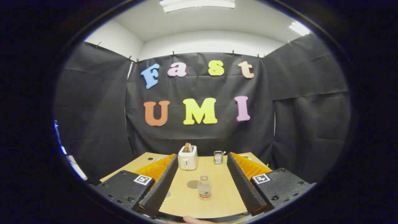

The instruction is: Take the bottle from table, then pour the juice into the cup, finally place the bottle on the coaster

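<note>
Standing up on the wooden table, the little clear bottle sits between the gripper's wide-open fingers, touching neither one. A round gray coaster lies just beside it. Farther back are a white toaster and a shiny metal cup.
</note>
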Demonstrator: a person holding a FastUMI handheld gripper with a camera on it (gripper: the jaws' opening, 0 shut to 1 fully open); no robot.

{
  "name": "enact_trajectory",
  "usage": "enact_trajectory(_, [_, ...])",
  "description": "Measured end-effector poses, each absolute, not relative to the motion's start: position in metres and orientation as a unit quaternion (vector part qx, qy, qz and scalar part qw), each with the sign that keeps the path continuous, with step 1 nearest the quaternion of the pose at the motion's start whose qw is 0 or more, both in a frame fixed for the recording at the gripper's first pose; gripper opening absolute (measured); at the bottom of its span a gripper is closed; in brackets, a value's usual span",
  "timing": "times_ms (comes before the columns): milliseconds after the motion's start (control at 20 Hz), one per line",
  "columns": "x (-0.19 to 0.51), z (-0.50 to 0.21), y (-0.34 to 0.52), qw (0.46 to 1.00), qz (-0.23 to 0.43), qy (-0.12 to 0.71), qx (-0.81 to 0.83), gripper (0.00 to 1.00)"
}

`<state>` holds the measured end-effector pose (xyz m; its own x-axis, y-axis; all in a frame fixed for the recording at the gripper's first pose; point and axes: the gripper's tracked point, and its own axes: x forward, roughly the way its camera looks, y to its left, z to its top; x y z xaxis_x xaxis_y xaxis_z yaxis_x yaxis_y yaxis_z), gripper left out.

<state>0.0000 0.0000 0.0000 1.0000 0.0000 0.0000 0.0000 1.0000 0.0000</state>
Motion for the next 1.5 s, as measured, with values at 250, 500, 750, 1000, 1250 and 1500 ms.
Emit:
enact_trajectory(250, [-0.001,0.007,0.007,1.000,0.005,-0.004,-0.001,1.00])
enact_trajectory(500, [-0.006,0.011,0.008,1.000,0.004,-0.009,-0.002,1.00])
enact_trajectory(750, [-0.009,0.014,0.011,1.000,0.004,-0.013,-0.003,1.00])
enact_trajectory(1000, [-0.006,0.008,0.009,1.000,0.001,-0.008,0.001,1.00])
enact_trajectory(1250, [0.003,-0.003,0.008,1.000,0.006,-0.012,-0.001,1.00])
enact_trajectory(1500, [0.014,-0.018,0.013,1.000,0.024,-0.017,0.007,1.00])
